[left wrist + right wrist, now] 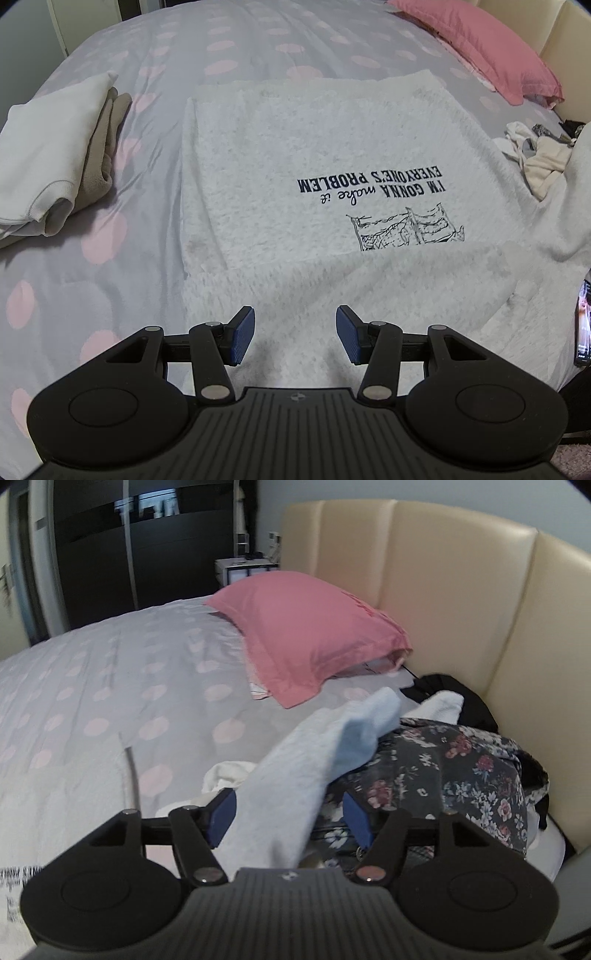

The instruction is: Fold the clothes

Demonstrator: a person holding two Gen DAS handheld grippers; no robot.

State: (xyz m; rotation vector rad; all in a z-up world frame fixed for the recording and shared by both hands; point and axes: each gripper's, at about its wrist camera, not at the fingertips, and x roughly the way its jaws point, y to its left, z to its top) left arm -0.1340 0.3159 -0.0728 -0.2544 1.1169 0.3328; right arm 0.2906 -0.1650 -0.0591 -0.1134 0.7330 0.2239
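A white fuzzy sweatshirt with upside-down black print lies spread flat on the bed, one part folded over near me. My left gripper is open and empty just above its near folded edge. In the right wrist view its pale sleeve lies between the fingers of my right gripper, which is open. The sleeve drapes over a dark floral garment.
A stack of folded white and beige clothes sits at the left. A pink pillow lies by the cream headboard. Unfolded clothes are heaped at the right. A phone lies at the right edge.
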